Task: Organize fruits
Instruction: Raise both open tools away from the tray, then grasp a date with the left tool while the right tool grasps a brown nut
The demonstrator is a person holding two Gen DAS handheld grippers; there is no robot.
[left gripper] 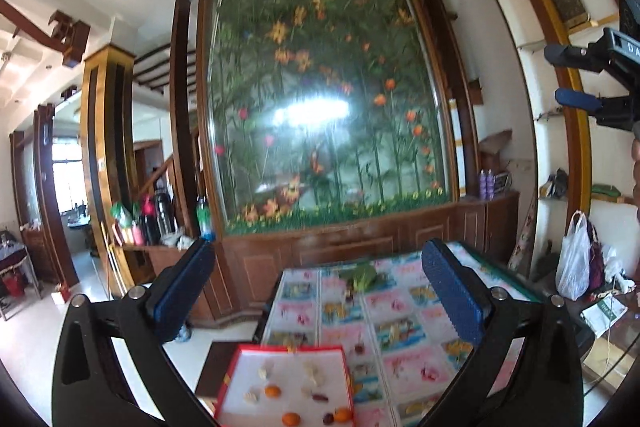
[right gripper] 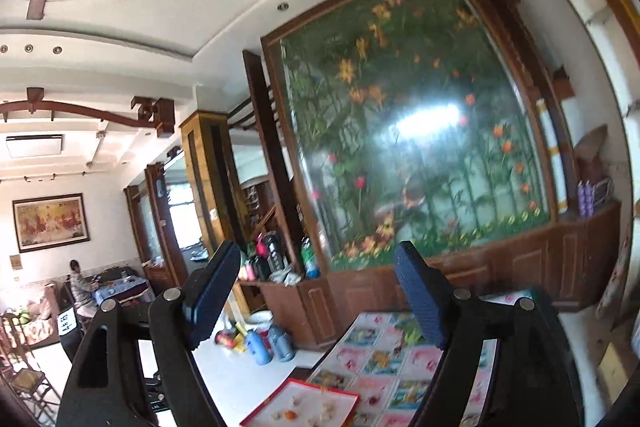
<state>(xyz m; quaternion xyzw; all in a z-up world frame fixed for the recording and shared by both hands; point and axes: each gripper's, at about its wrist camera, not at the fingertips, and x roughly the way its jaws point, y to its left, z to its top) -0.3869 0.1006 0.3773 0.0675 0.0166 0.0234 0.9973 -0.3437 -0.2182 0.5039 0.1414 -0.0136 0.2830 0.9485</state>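
Behind everything stands a glossy wood-framed mural (left gripper: 328, 99) of flowers. Below lies a table (left gripper: 404, 339) with a picture-tiled cloth and a flat red-rimmed tray (left gripper: 288, 383) holding small round fruits (left gripper: 273, 391) (several orange). Both the left gripper (left gripper: 320, 291) and right gripper (right gripper: 320, 303), with ribbed blue pads, hang spread apart and empty above.

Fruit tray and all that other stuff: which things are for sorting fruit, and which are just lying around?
For the job:
red tray
oranges
pale fruit pieces
left gripper, open
right gripper, open

Just lying about:
white plastic bag
purple bottles
blue jugs
flasks
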